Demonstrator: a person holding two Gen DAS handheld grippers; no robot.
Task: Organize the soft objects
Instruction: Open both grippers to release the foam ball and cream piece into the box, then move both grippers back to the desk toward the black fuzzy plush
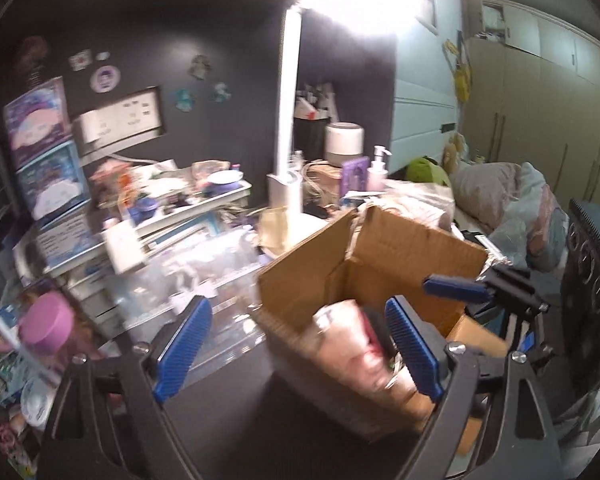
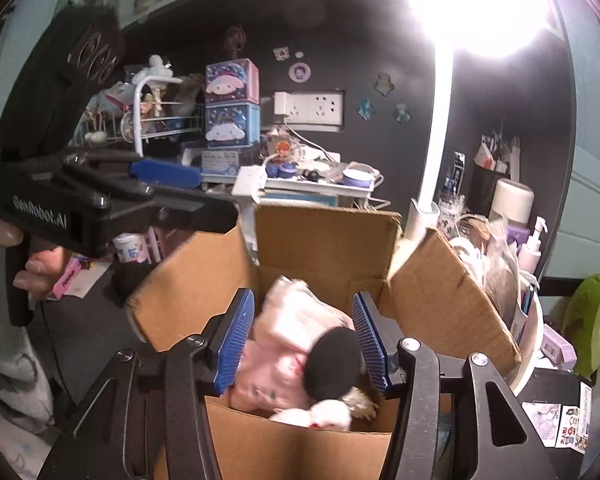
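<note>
The open brown cardboard box [image 2: 324, 240] stands on the dark desk [image 1: 228, 412], its four flaps splayed outward, probably so soft things can be dropped in from above. Inside lies a pink-and-white plush toy with a round black ear [image 2: 296, 356], resting against the near wall at about 6 o'clock in the right wrist view. The right gripper [image 2: 304, 344] hovers over the box mouth, jaws spread wide either side of the plush but gripping nothing; it looks just released or about to be grasped. The left gripper [image 1: 296, 352] waits at the box's 9 o'clock side, jaws likewise wide and empty.
</note>
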